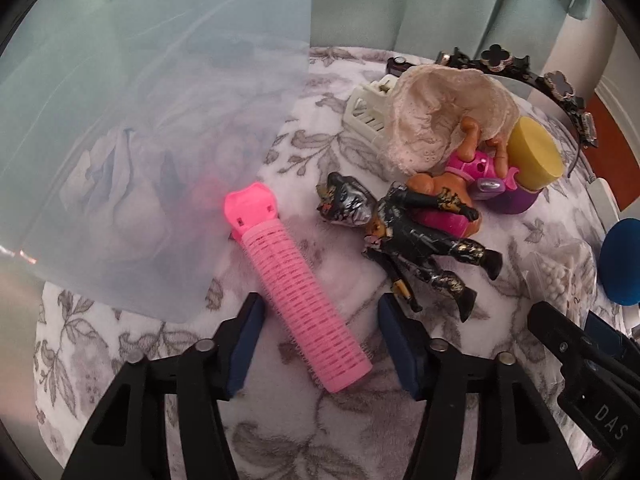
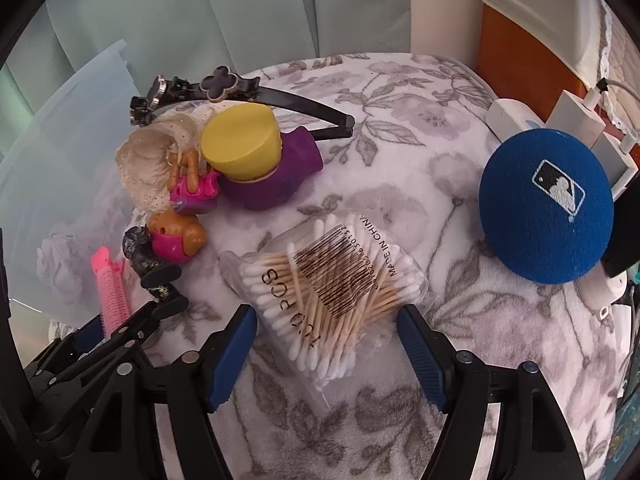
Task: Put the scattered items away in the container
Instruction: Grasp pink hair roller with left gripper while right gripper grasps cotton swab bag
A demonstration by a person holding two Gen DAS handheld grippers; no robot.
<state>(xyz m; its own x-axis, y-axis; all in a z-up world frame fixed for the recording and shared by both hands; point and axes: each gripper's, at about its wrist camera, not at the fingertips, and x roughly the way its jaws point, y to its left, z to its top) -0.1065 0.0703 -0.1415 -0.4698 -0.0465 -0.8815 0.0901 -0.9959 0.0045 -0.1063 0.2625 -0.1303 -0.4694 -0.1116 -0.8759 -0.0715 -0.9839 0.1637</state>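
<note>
Pink hair roller (image 1: 304,300) lies between the unclenched left gripper (image 1: 320,344) pads, untouched; right gripper (image 2: 328,356) straddles the cotton swab bag (image 2: 332,300), released.

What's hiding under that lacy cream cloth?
Under the lacy cream cloth an orange doll in pink pokes out, beside a white plastic toy. Whatever lies deeper beneath the cloth is covered.
</note>
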